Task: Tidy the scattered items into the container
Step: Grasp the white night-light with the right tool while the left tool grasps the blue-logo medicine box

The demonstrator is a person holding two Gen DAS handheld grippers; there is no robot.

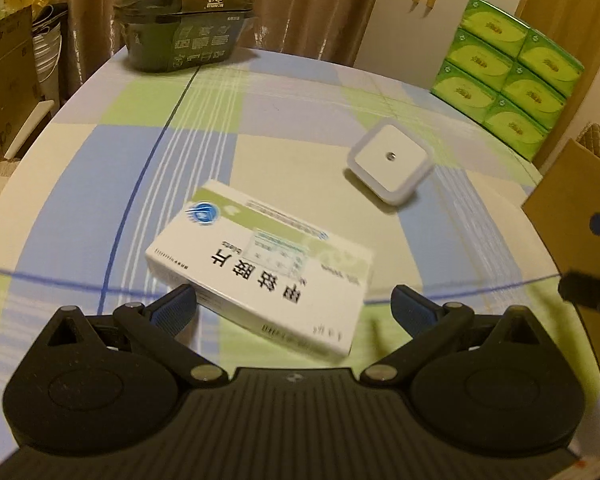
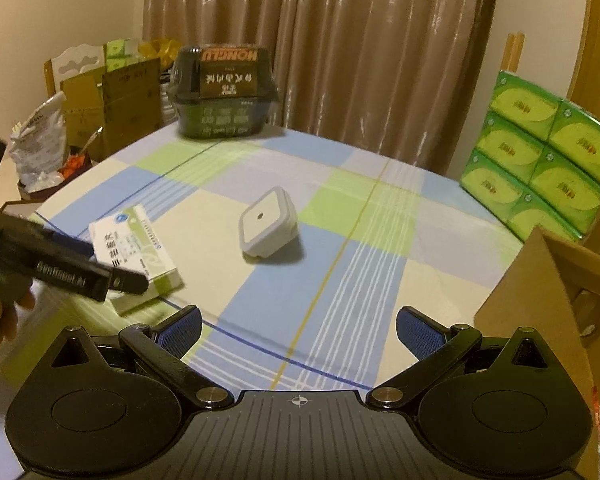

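The white medicine box (image 1: 260,268) is flat cardboard with green trim and big dark letters. It lies right in front of your left gripper (image 1: 294,308), one end between the wide-open blue fingers (image 1: 176,308), which hold nothing. Past it, to the right, sits a smooth square white plastic night light (image 1: 390,164). Your right gripper (image 2: 298,332) is wide open and empty too, with the brown cardboard box (image 2: 540,304) at its right.

Hidden, cropped, blurred

The left gripper (image 2: 112,276) covers part of the medicine box (image 2: 140,248), whose print is blurred; the cardboard box (image 2: 540,300) and tissue packs (image 2: 556,160) are cut by the right edge, the interior unseen
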